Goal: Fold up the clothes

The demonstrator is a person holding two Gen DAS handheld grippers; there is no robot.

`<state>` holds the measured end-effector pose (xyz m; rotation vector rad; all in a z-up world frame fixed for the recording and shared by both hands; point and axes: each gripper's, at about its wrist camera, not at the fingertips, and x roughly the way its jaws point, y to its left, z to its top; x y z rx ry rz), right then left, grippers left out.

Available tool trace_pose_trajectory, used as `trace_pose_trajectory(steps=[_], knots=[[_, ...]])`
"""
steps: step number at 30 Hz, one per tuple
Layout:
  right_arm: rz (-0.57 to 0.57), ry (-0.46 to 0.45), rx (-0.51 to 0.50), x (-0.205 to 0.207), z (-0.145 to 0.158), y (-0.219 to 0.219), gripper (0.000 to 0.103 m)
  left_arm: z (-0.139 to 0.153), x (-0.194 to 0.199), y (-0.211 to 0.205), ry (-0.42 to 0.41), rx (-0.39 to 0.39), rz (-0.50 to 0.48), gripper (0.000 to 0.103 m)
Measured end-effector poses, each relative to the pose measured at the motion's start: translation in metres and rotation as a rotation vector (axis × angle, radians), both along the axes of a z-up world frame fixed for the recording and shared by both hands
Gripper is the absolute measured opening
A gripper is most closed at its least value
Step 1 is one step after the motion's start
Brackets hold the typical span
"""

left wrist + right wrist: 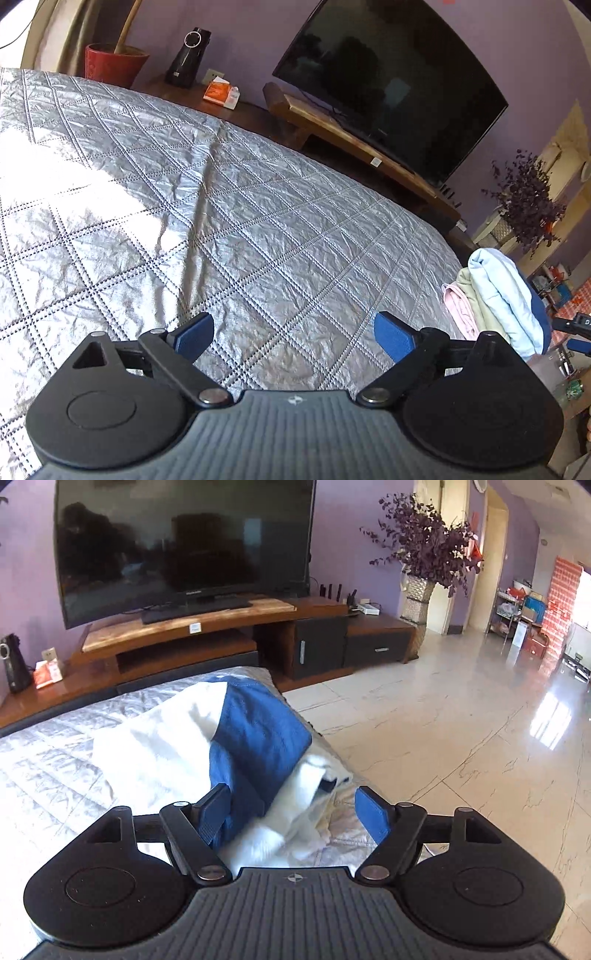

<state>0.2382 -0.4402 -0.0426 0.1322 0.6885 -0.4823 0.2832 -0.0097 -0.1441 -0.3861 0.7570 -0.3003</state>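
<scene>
A stack of folded clothes point(495, 299) lies at the right edge of the silver quilted bed point(221, 221): pink, pale green, light blue and dark blue pieces. In the right wrist view the stack shows as a white and blue garment point(255, 734) on the bed corner point(55, 746). My left gripper point(293, 338) is open and empty above the bare quilt, left of the stack. My right gripper point(295, 814) is open, its jaws on either side of the near end of the stack, holding nothing.
A large TV point(177, 542) stands on a wooden stand point(221, 627) beyond the bed's far edge. A black speaker point(190, 55), an orange packet point(219, 92) and a red pot point(114, 64) sit there too. A plant point(424, 546) and tiled floor point(461, 720) lie right of the bed.
</scene>
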Motion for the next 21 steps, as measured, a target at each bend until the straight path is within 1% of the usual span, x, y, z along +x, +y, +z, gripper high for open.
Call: trace_pose_trajectory(steps=[2, 4, 7, 8, 10, 11, 13, 15, 17, 21], knots=[[0.014, 0.036, 0.025, -0.032, 0.003, 0.015, 0.081, 0.009, -0.015, -0.010, -0.017, 0.048, -0.048, 0.093], [-0.017, 0.096, 0.081, -0.062, 0.000, 0.028, 0.087, 0.018, -0.035, -0.018, -0.041, 0.067, -0.097, 0.096], [-0.064, 0.187, 0.164, -0.107, -0.004, 0.049, 0.088, 0.039, -0.074, -0.033, -0.009, 0.098, -0.118, 0.096], [-0.079, 0.217, 0.191, -0.122, -0.005, 0.056, 0.088, 0.048, -0.087, -0.037, -0.009, 0.107, -0.134, 0.096], [-0.110, 0.285, 0.228, -0.151, -0.009, 0.070, 0.088, 0.068, -0.119, -0.048, -0.035, 0.119, -0.193, 0.097], [-0.115, 0.320, 0.212, -0.164, -0.009, 0.080, 0.088, 0.081, -0.139, -0.055, -0.061, 0.135, -0.231, 0.098], [-0.109, 0.313, 0.193, -0.183, 0.003, 0.089, 0.088, 0.106, -0.176, -0.071, -0.115, 0.182, -0.292, 0.102], [-0.103, 0.289, 0.182, -0.201, 0.017, 0.096, 0.089, 0.129, -0.211, -0.085, -0.153, 0.241, -0.328, 0.102], [-0.098, 0.266, 0.171, -0.218, 0.032, 0.102, 0.090, 0.147, -0.240, -0.094, -0.155, 0.279, -0.339, 0.102], [-0.088, 0.218, 0.149, -0.252, 0.062, 0.115, 0.093, 0.175, -0.280, -0.090, -0.123, 0.272, -0.295, 0.102]])
